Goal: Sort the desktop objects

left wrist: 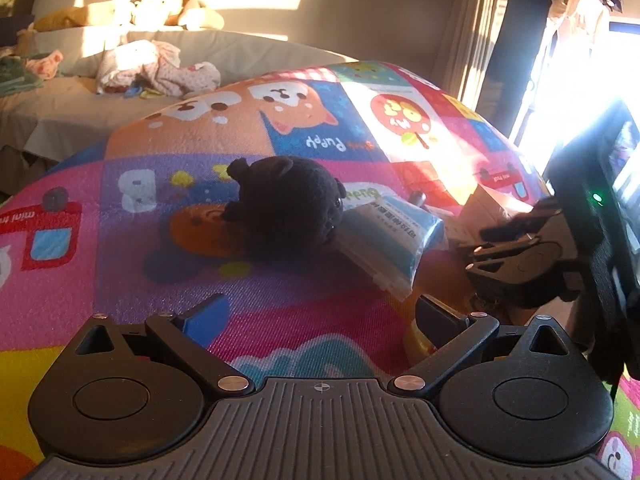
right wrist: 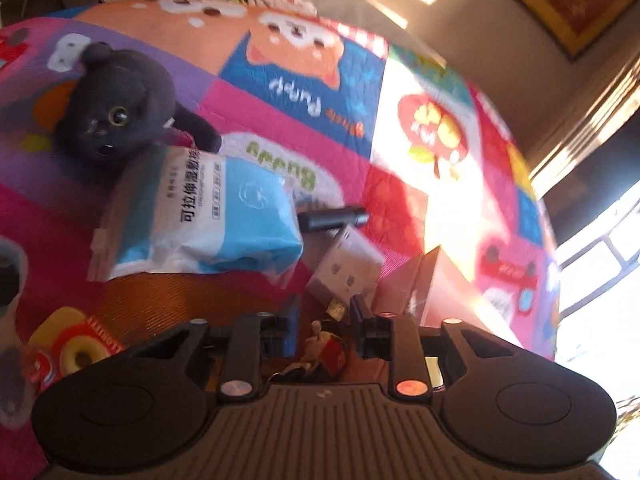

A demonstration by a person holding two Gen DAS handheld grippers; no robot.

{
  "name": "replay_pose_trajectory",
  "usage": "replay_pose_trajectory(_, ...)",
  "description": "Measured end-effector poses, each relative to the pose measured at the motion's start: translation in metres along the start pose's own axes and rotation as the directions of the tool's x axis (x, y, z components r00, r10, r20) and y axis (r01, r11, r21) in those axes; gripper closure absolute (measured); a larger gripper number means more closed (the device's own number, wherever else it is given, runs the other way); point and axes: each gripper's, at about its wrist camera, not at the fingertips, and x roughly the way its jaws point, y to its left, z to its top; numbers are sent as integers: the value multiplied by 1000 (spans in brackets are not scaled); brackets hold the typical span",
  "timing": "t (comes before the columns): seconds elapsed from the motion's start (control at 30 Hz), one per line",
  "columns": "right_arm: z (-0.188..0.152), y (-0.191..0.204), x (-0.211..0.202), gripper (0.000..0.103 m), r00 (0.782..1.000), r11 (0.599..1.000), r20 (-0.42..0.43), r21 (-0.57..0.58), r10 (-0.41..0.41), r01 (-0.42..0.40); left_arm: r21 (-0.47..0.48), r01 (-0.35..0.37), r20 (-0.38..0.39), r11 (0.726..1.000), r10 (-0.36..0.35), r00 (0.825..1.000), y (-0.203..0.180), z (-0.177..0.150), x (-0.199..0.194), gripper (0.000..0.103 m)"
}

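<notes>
A black plush cat lies on the colourful play mat. A blue-and-white tissue pack leans against it. My left gripper is open and empty, short of the plush. My right gripper shows at the right of the left wrist view. Its fingers stand close around a small red-and-gold keychain charm, just before a white charger plug and a dark cylinder. Whether it grips the charm is unclear.
A brown cardboard box stands right of the plug. A yellow and red ring toy lies at the left. A sofa with clothes and plush toys is behind the mat. Bright sunlit windows are at the right.
</notes>
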Motion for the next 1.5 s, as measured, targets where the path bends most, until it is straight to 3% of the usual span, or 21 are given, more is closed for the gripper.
replay_pose_trajectory(0.13,-14,-4,-19,99,997,997,19,33,71,-72,-9,3,-4,1000,-3,1000,2,0,0,1)
replay_pose_trajectory(0.4,-75,-42,-109,99,974,953,130,219,184,-209,5,-12,-11,1000,12,1000,-1,0,1,1)
replay_pose_trajectory(0.67,-154,-86,-119,98,987,852,78,498,144,-163,70,-49,-12,996,50,999,-13,-2,0,1)
replay_pose_trajectory(0.73,-173,-91,-116,93,994,828,70,549,89,-112,96,-49,-9,994,50,999,-17,-1,0,1)
replay_pose_trajectory(0.77,-182,-93,-116,81,995,816,68,570,69,-96,109,-49,-7,993,50,999,-18,-1,0,1)
replay_pose_trajectory(0.8,-189,-95,-116,60,996,799,71,595,57,-88,122,-51,-6,991,53,999,-20,-1,-1,1)
replay_pose_trajectory(0.87,-205,-98,-117,39,995,759,90,645,43,-91,143,-62,-11,988,64,998,-26,-1,-1,1)
replay_pose_trajectory(0.93,-218,-98,-118,37,992,730,117,674,42,-110,144,-31,-37,989,37,999,-32,0,-3,1)
replay_pose_trajectory(1.07,-237,-88,-121,24,986,718,166,686,3,-117,170,84,-95,982,-69,993,-55,0,-4,1)
replay_pose_trajectory(1.2,-244,-79,-125,16,976,732,217,667,-13,-138,232,88,-120,969,-61,991,-84,-3,8,1)
replay_pose_trajectory(1.3,-245,-80,-124,10,973,721,231,676,-10,-153,254,25,-139,967,11,990,-97,-7,24,1)
replay_pose_trajectory(1.33,-246,-81,-124,9,973,711,231,686,-9,-156,246,15,-145,969,21,989,-98,-7,28,5)
replay_pose_trajectory(1.4,-249,-85,-122,6,972,688,233,706,-4,-167,226,1,-169,974,38,985,-96,-7,35,27)
replay_pose_trajectory(1.5,-254,-89,-119,5,971,653,240,734,4,-184,218,-23,-158,976,59,986,-90,-5,32,34)
